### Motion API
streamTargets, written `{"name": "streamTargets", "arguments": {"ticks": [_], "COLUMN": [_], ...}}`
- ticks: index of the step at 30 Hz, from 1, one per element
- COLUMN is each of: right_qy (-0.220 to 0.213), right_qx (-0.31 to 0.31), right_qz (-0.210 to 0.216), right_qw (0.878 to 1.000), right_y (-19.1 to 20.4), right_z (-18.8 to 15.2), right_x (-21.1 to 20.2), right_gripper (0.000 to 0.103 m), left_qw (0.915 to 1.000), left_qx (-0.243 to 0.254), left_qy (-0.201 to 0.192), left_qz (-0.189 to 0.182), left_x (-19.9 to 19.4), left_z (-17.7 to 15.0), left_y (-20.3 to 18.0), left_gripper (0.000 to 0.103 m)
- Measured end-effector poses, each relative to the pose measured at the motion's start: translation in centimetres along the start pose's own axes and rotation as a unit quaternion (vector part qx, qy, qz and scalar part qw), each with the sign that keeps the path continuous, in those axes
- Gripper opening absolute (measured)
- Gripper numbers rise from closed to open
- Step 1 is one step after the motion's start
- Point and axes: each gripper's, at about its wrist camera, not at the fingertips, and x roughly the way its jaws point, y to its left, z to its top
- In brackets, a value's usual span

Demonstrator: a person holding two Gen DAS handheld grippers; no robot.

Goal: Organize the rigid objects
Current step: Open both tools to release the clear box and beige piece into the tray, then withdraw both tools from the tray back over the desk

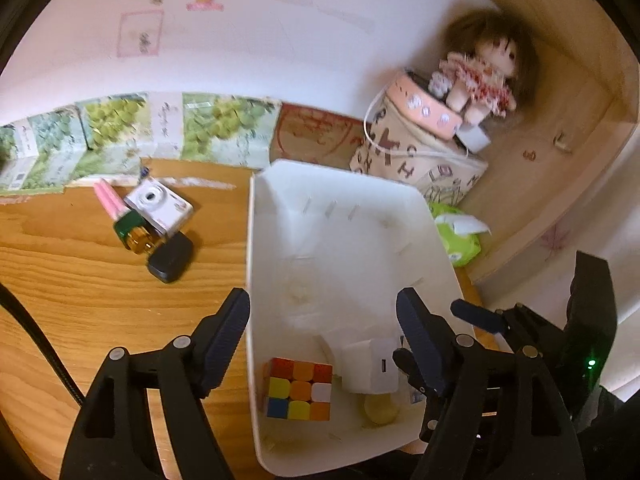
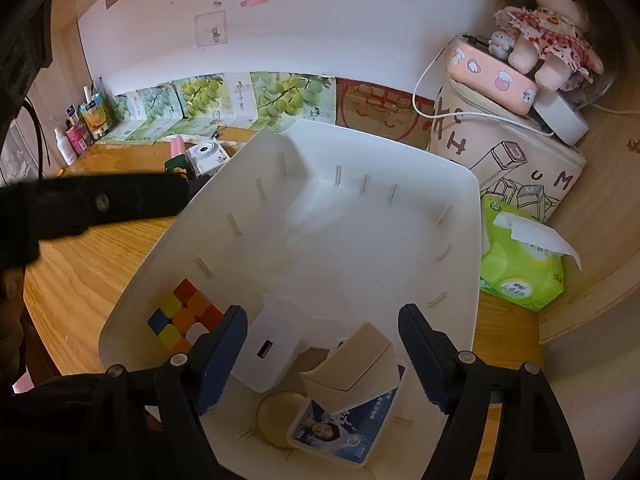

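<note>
Claws (image 2: pixel 322 354) over bin (image 2: pixel 460 184) (cube (image 2: pixel 184 318), perhaps chargers (image 2: pixel 268 350))

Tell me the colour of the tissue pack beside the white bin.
Bright green, with a white tissue sticking out of the tissue pack; the right wrist view shows it best.

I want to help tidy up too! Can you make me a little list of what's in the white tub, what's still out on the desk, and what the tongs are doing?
Tub: white tub on the wooden desk
In tub: puzzle cube, white charger, round yellowish thing, flat printed box
Still out: white camera, pink tube, black case
Left tongs: open, empty
Right tongs: open over the tub, empty
</note>
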Motion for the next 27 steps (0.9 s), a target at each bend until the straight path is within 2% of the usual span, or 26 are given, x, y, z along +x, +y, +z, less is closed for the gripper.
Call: {"name": "streamTargets", "arguments": {"ticks": [4,7,18,27], "right_qy": [-0.013,-0.024,-0.062,-0.094], "right_qx": [0.008,0.018,0.064,0.101], "right_qz": [-0.013,-0.015,-0.023,-0.004], "right_qw": [1.0,0.999,0.996,0.99], "right_y": [0.6,1.1,4.9,9.8], "right_z": [0.1,0.1,0.9,2.7], "right_x": [-0.8,-1.5,-2.6,-3.0], "right_gripper": [0.079,0.079,0.079,0.079], "left_qw": [0.9991,0.9984,0.9968,0.997], "left_qx": [-0.01,-0.016,-0.031,-0.042], "left_qy": [-0.04,-0.054,-0.071,-0.055], "left_qz": [0.002,0.002,0.018,0.036], "left_x": [-2.2,-3.4,-7.2,-8.7], "left_z": [0.0,-0.2,-1.0,-0.4], "left_y": [1.0,2.0,7.6,13.7], "left_gripper": [0.079,0.079,0.079,0.079]}}
